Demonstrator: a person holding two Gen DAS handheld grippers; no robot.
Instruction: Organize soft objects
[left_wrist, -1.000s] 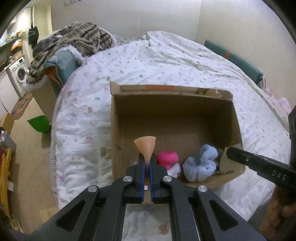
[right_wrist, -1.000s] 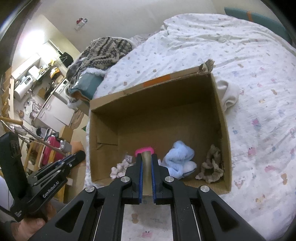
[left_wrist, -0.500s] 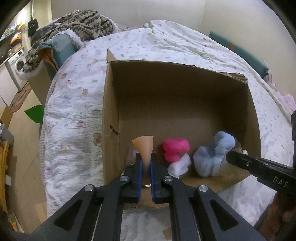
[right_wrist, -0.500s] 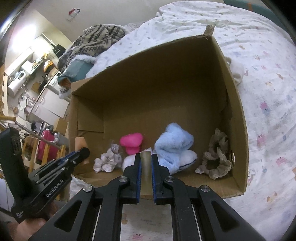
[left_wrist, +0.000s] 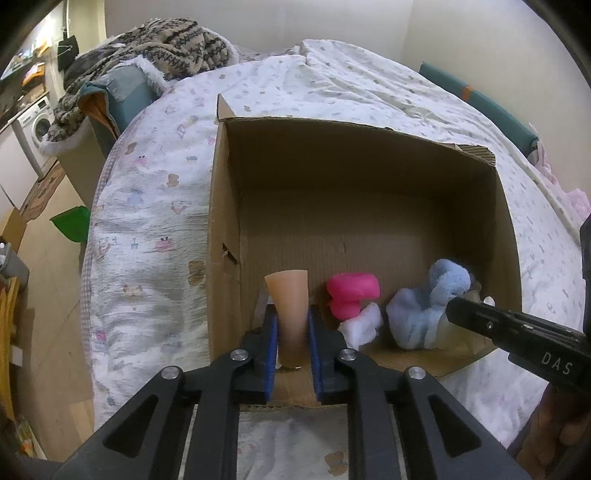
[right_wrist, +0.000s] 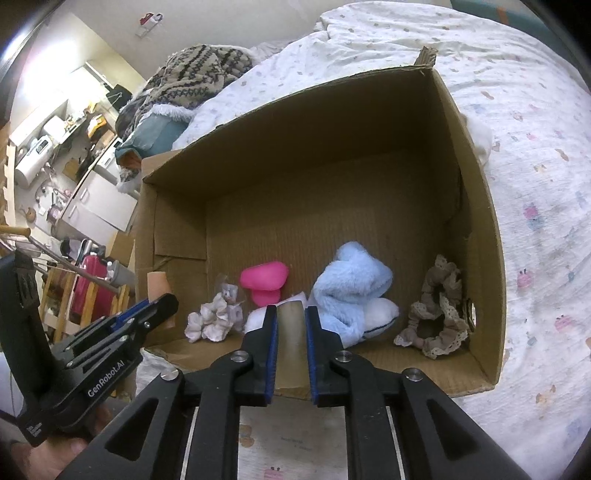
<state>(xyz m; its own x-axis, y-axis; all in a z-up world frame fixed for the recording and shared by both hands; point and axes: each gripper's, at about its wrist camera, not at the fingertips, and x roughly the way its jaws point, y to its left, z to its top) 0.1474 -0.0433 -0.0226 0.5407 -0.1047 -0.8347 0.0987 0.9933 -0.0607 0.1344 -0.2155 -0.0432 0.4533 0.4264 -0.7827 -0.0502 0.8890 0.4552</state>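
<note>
An open cardboard box (left_wrist: 225, 206) (right_wrist: 484, 236) lies on the bed. Inside it are a pink soft toy (left_wrist: 352, 291) (right_wrist: 264, 280), a light blue plush (left_wrist: 424, 310) (right_wrist: 354, 284), a grey-white scrunchie (right_wrist: 216, 319) and a brown lace scrunchie (right_wrist: 439, 314). My left gripper (left_wrist: 291, 328) is shut on a peach-coloured soft piece (left_wrist: 290, 306) over the box's near left corner. My right gripper (right_wrist: 290, 325) is shut on an olive-beige soft piece (right_wrist: 291, 332) at the box's near edge.
The box sits on a white patterned bedspread (left_wrist: 155, 206) (right_wrist: 535, 147). A knitted blanket heap (left_wrist: 155, 40) lies on a teal bin at the far left. A white cloth (right_wrist: 480, 140) lies behind the box. Floor clutter and a washing machine (left_wrist: 37, 125) are left.
Both grippers have moved closer to the box and lower, so their held pieces now reach over its near edge. The box fills more of both views.
</note>
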